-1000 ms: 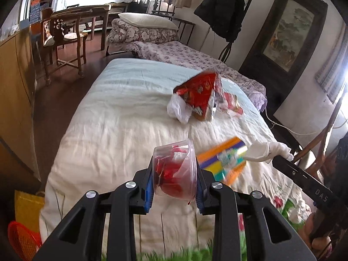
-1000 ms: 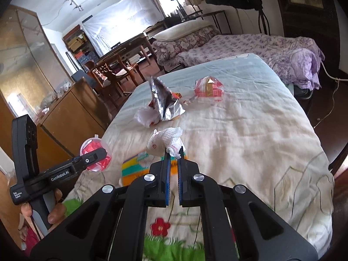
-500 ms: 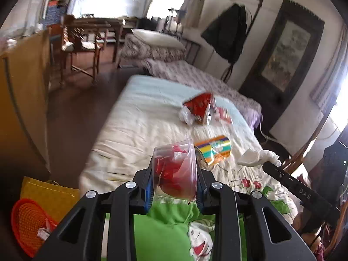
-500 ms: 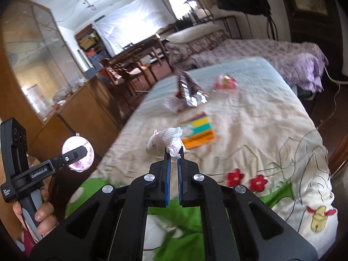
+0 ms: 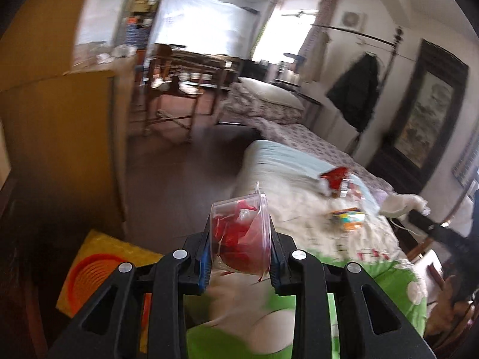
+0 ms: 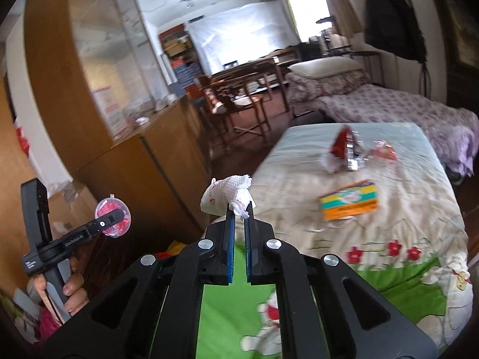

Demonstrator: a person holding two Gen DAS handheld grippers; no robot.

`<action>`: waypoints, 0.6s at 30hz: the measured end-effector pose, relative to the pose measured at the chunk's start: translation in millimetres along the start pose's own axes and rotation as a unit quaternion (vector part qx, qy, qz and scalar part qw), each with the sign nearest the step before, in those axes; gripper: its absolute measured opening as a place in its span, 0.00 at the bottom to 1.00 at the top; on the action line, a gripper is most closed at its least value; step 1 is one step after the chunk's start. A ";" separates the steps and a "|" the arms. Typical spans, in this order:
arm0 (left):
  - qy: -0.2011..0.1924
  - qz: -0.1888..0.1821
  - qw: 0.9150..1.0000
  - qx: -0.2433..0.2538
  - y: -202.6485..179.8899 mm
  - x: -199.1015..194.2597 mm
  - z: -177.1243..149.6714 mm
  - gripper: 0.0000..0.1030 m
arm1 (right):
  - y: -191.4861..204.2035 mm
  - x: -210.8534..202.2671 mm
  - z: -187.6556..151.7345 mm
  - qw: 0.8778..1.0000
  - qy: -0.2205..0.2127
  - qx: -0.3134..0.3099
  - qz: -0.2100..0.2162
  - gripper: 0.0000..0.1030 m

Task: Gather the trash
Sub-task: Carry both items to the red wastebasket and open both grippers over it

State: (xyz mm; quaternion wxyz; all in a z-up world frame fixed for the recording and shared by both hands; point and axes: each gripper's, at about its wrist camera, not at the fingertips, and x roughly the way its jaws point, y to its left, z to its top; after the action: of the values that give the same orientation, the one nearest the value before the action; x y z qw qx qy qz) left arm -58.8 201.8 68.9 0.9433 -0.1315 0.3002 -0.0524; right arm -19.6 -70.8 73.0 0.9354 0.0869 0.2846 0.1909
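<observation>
My left gripper (image 5: 239, 233) is shut on a clear plastic cup with red scraps inside (image 5: 239, 239), held above the foot of the bed. An orange basket (image 5: 89, 272) on a yellow bag sits on the floor below and to the left. My right gripper (image 6: 239, 212) is shut on a crumpled white tissue (image 6: 224, 194); that tissue (image 5: 404, 202) also shows at the right of the left wrist view. On the quilt lie a red and silver snack bag (image 6: 344, 149), a small pink wrapper (image 6: 384, 152) and a striped orange and green pack (image 6: 348, 203). The left gripper with the cup (image 6: 112, 218) appears at the left of the right wrist view.
The bed (image 6: 389, 239) with a cream and green quilt fills the right. A wooden cabinet (image 6: 134, 179) stands along the left, with dark floor between it and the bed. A second bed (image 6: 404, 104), a chair (image 6: 239, 104) and a table stand farther back.
Both grippers have pulled back from the bed and swung left, each keeping its load. The orange basket and the cabinet have come further into the left wrist view.
</observation>
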 end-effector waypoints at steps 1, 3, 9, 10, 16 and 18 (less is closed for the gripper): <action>0.000 0.009 1.000 -0.009 14.1 -2.7 -3.2 0.29 | 13.3 5.9 0.6 1.000 0.006 -0.012 0.006 0.07; 0.005 0.029 0.999 -0.035 48.6 -5.5 -12.2 0.29 | 31.3 16.8 0.1 0.999 0.018 -0.026 0.017 0.07; 0.030 0.090 0.990 -0.106 144.0 5.3 -44.2 0.30 | 98.2 69.5 -12.4 0.993 0.079 -0.072 0.051 0.07; 0.038 0.092 0.988 -0.118 157.7 10.3 -48.3 0.30 | 109.9 80.8 -15.7 0.991 0.091 -0.081 0.056 0.07; 0.097 0.154 0.970 -0.164 220.4 39.2 -89.2 0.65 | 174.3 148.8 -40.7 0.975 0.164 -0.119 0.096 0.07; 0.104 0.162 0.965 -0.179 236.4 37.4 -101.7 0.78 | 194.0 168.5 -50.1 0.968 0.184 -0.134 0.105 0.07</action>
State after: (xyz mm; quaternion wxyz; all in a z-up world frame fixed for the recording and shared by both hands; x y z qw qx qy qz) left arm -82.7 400.1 -97.7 0.8640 -0.2418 0.4181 0.1423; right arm 21.3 177.4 0.3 0.8446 -0.0460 0.4132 0.3375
